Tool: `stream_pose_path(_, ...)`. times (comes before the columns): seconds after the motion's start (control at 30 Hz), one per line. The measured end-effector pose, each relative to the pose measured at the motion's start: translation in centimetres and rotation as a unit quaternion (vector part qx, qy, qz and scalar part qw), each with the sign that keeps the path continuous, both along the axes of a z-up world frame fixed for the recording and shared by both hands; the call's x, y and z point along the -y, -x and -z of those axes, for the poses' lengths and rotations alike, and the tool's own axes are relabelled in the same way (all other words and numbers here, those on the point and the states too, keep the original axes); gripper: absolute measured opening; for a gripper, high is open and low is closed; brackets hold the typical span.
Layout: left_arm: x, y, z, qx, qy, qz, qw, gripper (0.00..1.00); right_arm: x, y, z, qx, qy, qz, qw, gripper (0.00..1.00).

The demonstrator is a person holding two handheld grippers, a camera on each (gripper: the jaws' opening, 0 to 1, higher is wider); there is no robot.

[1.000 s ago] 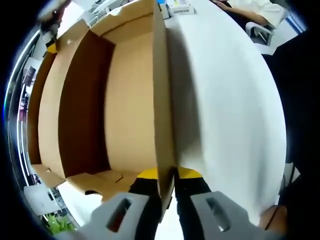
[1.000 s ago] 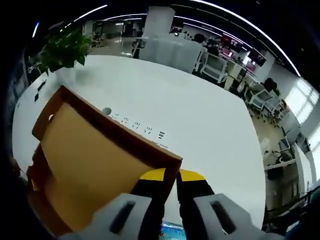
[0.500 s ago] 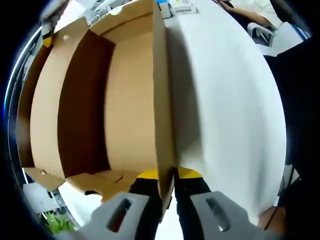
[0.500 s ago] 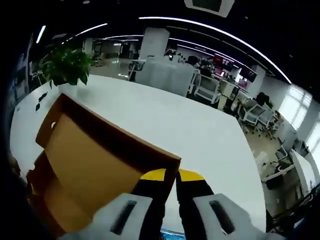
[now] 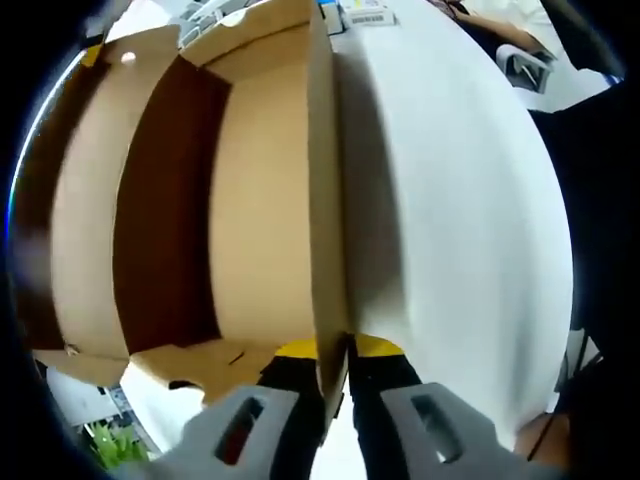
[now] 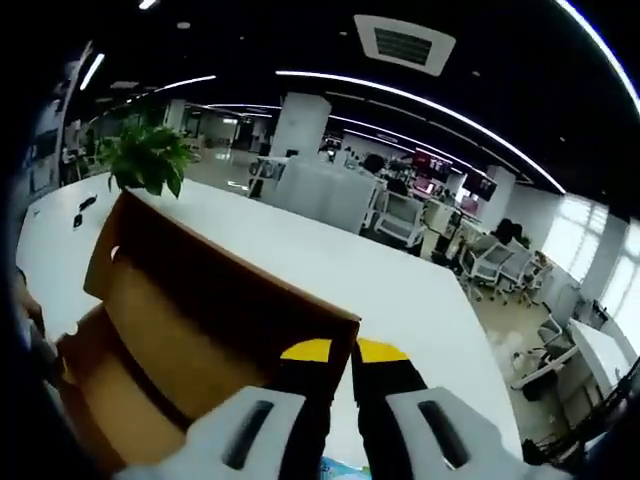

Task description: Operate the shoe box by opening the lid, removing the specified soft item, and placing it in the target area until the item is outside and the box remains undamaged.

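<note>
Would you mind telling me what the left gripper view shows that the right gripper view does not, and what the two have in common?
The left gripper view looks into the shoe box: its bare cardboard floor, a dark inner side panel and the folded end flaps; no soft item is visible in the part shown. The left claw pinches the box's side wall. The right gripper view shows the raised lid from outside, a potted plant and office chairs beyond; the right claw grips the lid's edge. Both show brown cardboard, the white table and a shut claw.
</note>
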State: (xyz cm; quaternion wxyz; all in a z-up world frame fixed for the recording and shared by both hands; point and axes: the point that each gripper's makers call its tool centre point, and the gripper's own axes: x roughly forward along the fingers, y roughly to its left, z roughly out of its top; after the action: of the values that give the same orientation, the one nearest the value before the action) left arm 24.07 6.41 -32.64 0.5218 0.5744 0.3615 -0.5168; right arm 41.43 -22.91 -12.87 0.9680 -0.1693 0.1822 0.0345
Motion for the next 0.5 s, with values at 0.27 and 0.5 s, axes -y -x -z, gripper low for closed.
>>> stream_pose_path(0.27, 0.0, 0.2, -0.1, 0.001, 0.0, -0.001, 1.0, 0.07, -0.2, 1.0, -0.7, 0.016, 0.004, -0.003, 0.9999, 0.05)
stream_pose_path(0.5, 0.0, 0.5, -0.1, 0.001, -0.001, -0.001, 1.0, 0.07, -0.1, 2.7, -1.3, 0.045, -0.02, -0.003, 0.9988, 0.04)
